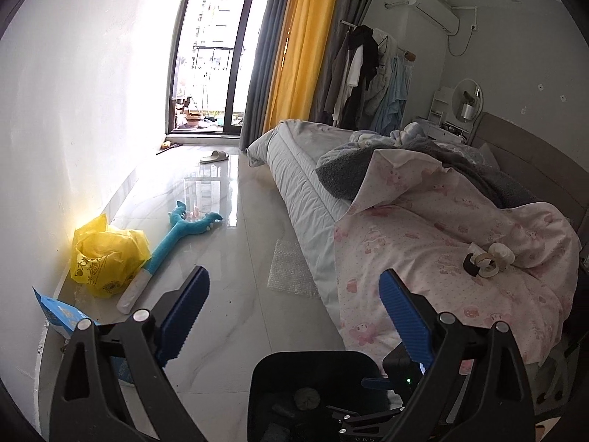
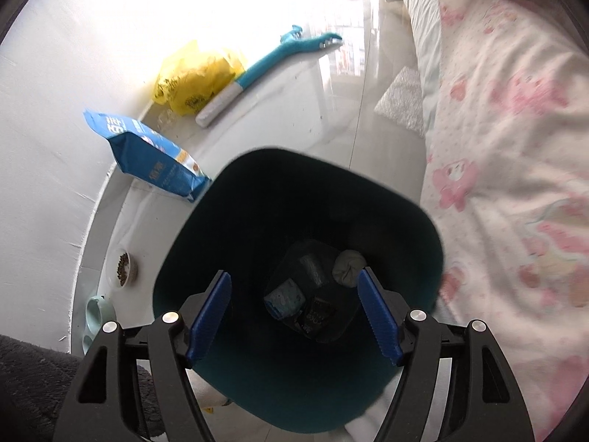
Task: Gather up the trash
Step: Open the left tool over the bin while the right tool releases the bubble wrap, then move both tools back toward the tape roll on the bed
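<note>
Glossy tile floor (image 1: 228, 294) had a yellow bag (image 1: 106, 254), blue toy (image 1: 176, 235), bubble wrap (image 1: 291, 269), slipper (image 1: 214, 156).

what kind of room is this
Most likely a lived-in bedroom: a bed with a pink patterned duvet, clothes on a rack by the curtains, and a dark trash bin on the tiled floor beside it.

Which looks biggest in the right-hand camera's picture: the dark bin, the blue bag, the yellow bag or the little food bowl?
As they look in the right wrist view:
1. dark bin, though it's nearest the camera
2. blue bag
3. yellow bag, close to the blue bag, and farther away
4. food bowl
</note>
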`<state>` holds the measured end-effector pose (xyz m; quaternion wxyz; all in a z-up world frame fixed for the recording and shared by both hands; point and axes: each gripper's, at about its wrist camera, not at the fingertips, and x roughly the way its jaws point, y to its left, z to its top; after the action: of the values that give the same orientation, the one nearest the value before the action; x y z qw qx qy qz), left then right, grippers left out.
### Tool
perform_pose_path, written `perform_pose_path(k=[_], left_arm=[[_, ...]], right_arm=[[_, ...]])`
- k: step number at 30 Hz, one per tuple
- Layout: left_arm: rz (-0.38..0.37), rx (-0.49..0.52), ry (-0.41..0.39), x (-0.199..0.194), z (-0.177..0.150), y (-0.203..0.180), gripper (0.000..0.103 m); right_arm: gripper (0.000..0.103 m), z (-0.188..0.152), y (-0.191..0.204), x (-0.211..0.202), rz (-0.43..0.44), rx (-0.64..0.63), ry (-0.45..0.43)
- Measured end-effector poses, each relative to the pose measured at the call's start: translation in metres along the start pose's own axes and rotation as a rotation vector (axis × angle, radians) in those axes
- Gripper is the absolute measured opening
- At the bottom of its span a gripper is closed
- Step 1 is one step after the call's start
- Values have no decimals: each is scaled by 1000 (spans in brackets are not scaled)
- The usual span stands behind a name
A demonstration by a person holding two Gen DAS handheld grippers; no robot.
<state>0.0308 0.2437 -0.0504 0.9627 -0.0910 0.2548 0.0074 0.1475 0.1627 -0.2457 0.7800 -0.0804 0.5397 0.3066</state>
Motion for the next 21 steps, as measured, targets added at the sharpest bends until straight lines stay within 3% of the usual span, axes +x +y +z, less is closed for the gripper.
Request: perform_pose_path(k=[11, 21], left_arm=[[-28, 38, -27, 9, 9, -44, 95], [-85, 60, -16, 25, 14, -77, 95]], right_arm=[[75, 10, -19, -89, 23, -9, -214], [75, 13, -58, -160, -65, -41, -373]])
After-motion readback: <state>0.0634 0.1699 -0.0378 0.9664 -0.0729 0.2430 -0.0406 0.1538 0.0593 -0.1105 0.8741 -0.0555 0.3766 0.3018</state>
